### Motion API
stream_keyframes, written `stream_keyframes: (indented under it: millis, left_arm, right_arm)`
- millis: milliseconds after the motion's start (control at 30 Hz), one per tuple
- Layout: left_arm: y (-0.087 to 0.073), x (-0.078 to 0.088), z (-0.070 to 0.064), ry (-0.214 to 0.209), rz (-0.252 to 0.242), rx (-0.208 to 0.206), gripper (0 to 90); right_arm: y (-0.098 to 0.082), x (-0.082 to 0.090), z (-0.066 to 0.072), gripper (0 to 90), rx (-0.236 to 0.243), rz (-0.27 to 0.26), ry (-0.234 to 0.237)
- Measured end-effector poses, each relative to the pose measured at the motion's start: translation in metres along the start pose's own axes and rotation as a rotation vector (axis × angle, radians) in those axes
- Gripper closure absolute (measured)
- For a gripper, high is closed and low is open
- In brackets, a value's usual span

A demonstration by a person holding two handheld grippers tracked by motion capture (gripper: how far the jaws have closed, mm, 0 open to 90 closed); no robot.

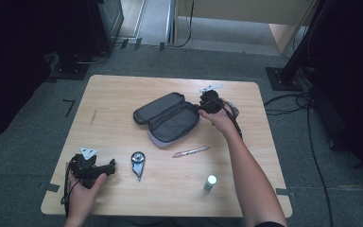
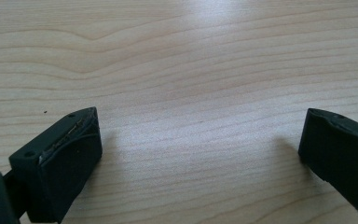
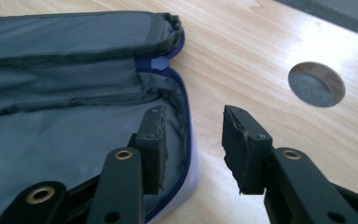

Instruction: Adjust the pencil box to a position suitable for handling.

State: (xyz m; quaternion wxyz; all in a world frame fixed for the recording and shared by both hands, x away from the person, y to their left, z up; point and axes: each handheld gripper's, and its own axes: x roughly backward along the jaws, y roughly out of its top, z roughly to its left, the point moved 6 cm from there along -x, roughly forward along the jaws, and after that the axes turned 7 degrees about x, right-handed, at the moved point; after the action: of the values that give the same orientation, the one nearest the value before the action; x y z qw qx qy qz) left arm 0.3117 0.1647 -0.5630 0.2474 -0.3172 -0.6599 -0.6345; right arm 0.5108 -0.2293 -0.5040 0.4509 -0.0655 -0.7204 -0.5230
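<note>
We have the right claw (image 3: 191, 149) straddling the near wall of the open pencil case (image 3: 65, 102): one jaw stands inside over the grey lining, the other outside over the bare table (image 3: 261, 56), and the zipper edge (image 3: 184, 116) runs up between them. The jaws are part-spread, and the pads do not yet seem to press the fabric, so we judge nothing is pinched.

From above, the pencil case (image 1: 170, 116) lies directly left of the right claw (image 1: 207, 105), its long axis slanting from the near side up toward the far right, both halves laid flat. So the edge we want runs almost along the claw's own pointing line, and squeezing across it is the move that counts.

The left claw (image 1: 109, 168) rests well apart at the near-left corner, jaws spread wide over bare wood (image 2: 191, 70), so the right hand is plainly the nearer one.

Room is good: the table's far-right edge is behind the right claw, a cable hole (image 3: 316, 84) lies ahead to its right, and the pen (image 1: 191, 152), tool (image 1: 137, 162) and small bottle (image 1: 210, 182) sit nearer us, clear of it.
</note>
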Motion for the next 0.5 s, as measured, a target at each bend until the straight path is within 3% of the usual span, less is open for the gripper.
stream_keyframes:
  millis: [67,333,367,400,433,500]
  left_arm:
    - [0.000,0.000,0.000,0.000,0.000,0.000,0.0]
    - [0.000,0.000,-0.001,-0.004,0.000,-0.005,0.0]
    - [0.000,0.000,-0.001,-0.004,-0.001,-0.004,0.0]
    - [0.000,0.000,-0.001,-0.004,-0.001,-0.005,0.0]
    - [0.000,0.000,-0.001,-0.006,-0.001,-0.005,0.0]
    - [0.000,0.000,-0.001,-0.007,-0.001,-0.007,0.0]
  right_arm:
    - [0.000,-0.004,-0.001,61.7,-0.011,-0.013,0.019]
    - [-0.001,-0.024,0.000,64.0,0.037,0.070,0.022]
    - [-0.003,-0.030,0.000,64.5,0.031,0.112,0.020]
    - [-0.003,-0.030,0.000,64.5,0.031,0.112,0.020]
    - [-0.008,-0.035,-0.002,65.3,0.013,0.156,0.019]
    - [-0.012,-0.039,-0.003,69.1,-0.009,0.182,0.032]
